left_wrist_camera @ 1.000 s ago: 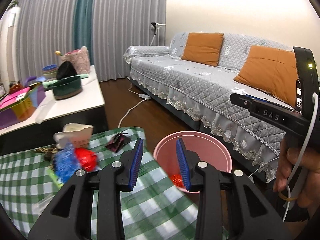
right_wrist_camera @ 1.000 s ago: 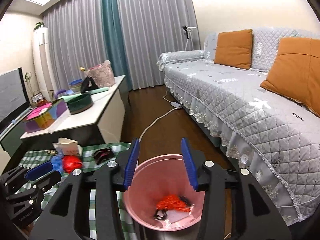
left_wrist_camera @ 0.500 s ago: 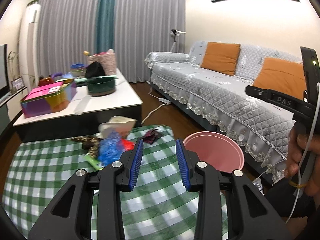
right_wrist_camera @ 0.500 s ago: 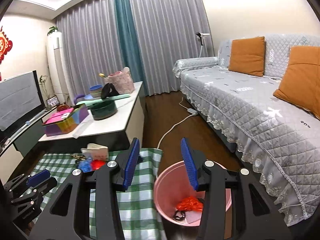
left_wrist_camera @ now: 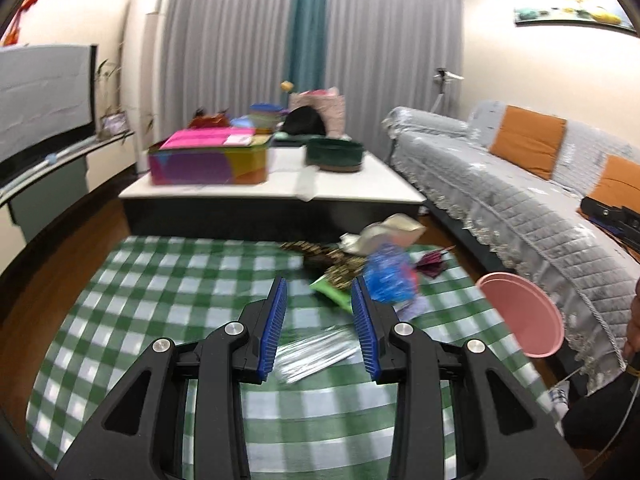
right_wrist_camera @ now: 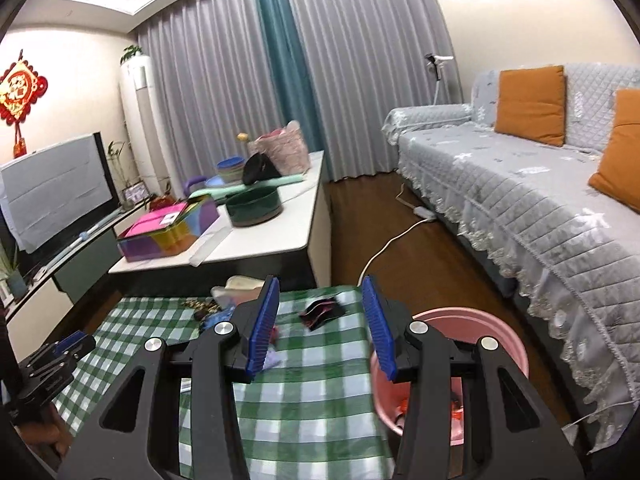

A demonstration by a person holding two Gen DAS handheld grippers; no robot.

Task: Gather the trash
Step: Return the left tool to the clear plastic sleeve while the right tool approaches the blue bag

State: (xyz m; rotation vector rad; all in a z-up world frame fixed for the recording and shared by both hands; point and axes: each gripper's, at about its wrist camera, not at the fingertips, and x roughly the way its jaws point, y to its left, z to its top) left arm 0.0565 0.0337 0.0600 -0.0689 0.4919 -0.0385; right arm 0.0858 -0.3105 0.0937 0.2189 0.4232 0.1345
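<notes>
Left claw, right claw: black angular frames, silver screws, ribbed blue pads.

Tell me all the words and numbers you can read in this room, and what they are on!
No text here can be read for sure.
Red knotted wall ornament: one gold Chinese character, too blurred to read.
Bright pink and purple box: white label on its lid, too small to read.
Crinkly blue wrapper and flat green packet on the green-and-white checked cloth: any print is blurred.
</notes>
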